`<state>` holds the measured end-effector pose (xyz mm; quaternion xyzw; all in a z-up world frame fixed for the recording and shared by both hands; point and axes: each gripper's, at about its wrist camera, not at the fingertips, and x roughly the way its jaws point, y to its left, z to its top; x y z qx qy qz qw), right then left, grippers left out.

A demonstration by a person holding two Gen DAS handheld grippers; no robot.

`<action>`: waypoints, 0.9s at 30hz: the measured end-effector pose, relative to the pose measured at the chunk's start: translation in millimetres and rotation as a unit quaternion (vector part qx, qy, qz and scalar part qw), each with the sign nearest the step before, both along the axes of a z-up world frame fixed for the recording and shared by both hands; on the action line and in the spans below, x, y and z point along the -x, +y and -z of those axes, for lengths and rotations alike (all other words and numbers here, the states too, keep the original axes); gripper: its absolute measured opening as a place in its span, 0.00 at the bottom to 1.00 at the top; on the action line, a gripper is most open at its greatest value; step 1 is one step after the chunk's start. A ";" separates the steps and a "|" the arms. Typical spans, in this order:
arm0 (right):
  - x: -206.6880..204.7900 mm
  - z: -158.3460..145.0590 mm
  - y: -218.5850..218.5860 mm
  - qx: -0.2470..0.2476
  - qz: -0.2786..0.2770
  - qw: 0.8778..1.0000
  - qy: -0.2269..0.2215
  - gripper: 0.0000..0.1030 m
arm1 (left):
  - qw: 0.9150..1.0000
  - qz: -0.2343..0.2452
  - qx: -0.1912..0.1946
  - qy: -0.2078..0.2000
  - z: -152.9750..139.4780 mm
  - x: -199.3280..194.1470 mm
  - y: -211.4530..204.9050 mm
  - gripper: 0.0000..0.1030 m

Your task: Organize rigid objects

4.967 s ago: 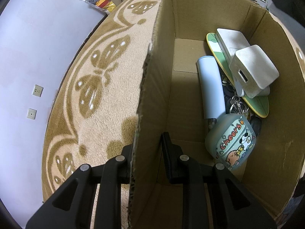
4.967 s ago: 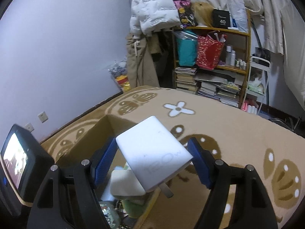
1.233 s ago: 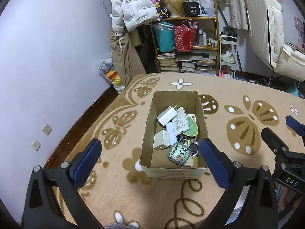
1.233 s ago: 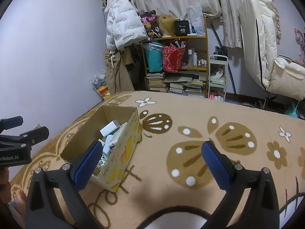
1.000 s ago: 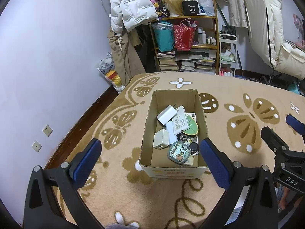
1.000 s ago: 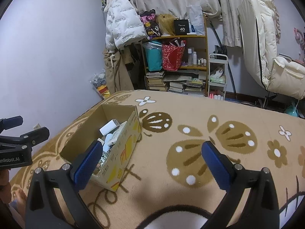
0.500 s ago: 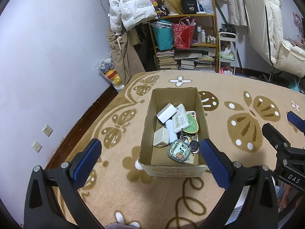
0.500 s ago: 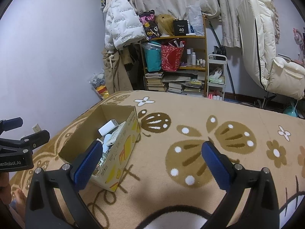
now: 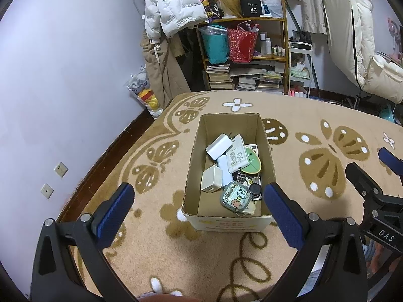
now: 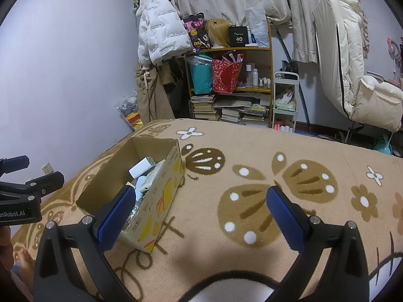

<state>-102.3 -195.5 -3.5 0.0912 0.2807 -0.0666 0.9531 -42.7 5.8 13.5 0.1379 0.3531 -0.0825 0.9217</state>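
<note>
An open cardboard box [image 9: 194, 151] [image 10: 161, 201] stands on the patterned carpet. Inside lie a white charger [image 9: 218, 146], a white cube adapter [image 9: 211, 182], a white power strip [image 9: 235, 157], a green disc [image 9: 252, 162], a cartoon case [image 9: 234, 196] and keys. My left gripper [image 9: 199, 214] hovers well above the box's near end, open and empty. My right gripper [image 10: 199, 214] is open and empty too, raised to the right of the box. Each gripper also shows at the edge of the other's view.
A wooden shelf [image 10: 252, 88] with books and bags stands at the back wall. Coats [image 10: 161, 32] hang to its left, and a white padded chair [image 10: 357, 75] is at the right. A person's bare foot [image 10: 25, 264] rests by the carpet's left edge.
Five seconds ago the left gripper was shut on the box wall and the right held a white charger. Both are now open and raised; over the last second they barely moved.
</note>
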 end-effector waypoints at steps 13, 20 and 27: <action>0.3 -0.2 -0.6 0.000 -0.001 1.000 0.001 1.00 | 1.000 0.001 0.001 0.000 0.0 0.4 0.2 0.99; 0.2 0.6 -2.3 0.003 -0.002 1.000 0.001 1.00 | 1.000 0.000 0.000 0.000 0.3 1.8 0.3 0.99; 0.2 2.0 -5.0 0.003 -0.002 1.000 0.002 1.00 | 1.000 -0.002 -0.001 0.001 0.7 1.3 0.9 0.99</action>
